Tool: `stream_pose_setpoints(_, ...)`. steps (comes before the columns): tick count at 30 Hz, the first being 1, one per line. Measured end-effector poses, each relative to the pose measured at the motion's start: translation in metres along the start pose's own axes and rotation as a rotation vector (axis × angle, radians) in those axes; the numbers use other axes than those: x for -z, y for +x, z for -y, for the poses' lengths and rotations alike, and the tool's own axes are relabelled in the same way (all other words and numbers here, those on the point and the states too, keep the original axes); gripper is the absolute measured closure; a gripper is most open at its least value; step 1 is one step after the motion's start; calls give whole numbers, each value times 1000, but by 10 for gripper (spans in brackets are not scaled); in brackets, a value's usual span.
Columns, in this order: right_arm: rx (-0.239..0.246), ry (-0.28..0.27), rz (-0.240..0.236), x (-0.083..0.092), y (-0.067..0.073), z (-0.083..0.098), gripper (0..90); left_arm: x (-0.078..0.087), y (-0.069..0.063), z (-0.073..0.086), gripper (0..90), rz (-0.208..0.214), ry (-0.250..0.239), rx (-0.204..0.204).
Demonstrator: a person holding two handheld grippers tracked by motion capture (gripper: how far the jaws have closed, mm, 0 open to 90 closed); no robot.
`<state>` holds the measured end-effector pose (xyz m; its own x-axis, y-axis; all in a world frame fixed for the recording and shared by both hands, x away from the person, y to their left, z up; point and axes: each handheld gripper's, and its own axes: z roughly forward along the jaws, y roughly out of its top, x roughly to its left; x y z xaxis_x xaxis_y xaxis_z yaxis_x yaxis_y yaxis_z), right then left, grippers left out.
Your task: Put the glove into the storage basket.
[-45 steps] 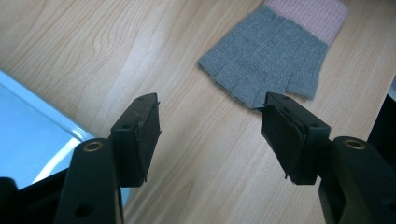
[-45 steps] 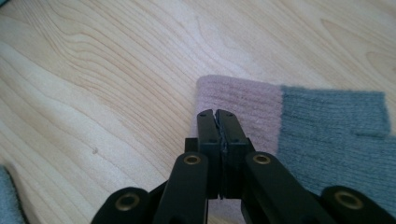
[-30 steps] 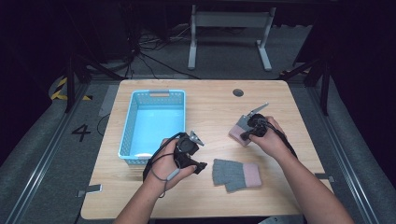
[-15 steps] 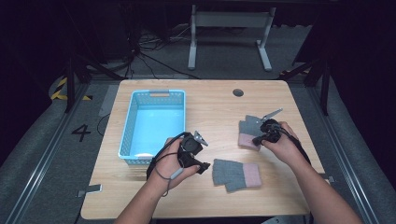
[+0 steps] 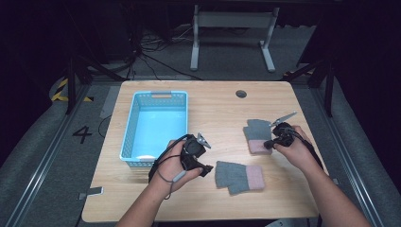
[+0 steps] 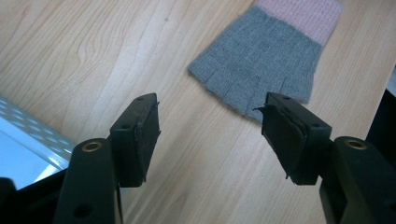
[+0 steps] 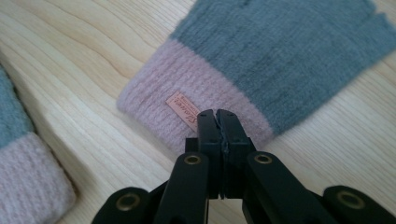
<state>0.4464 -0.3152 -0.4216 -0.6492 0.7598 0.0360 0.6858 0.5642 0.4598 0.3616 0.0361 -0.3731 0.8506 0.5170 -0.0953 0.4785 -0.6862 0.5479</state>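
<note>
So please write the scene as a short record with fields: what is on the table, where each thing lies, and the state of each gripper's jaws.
table: light wood
basket: blue, on the table's left part
near glove: grey with pink cuff, flat at the table's front
far glove: grey with pink cuff, at the right
left gripper: jaws open, nothing between them, pointing toward the near glove
right gripper: jaws shut on the pink cuff edge of the far glove
</note>
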Motion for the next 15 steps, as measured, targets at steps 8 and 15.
stream_pose_setpoints(8,-15,-19,1,6,-7,4,889,0,-1,0,374,0,-4,7)
stream_pose_setpoints(15,-78,-107,52,21,-5,-10,749,2,1,1,375,0,1,0)
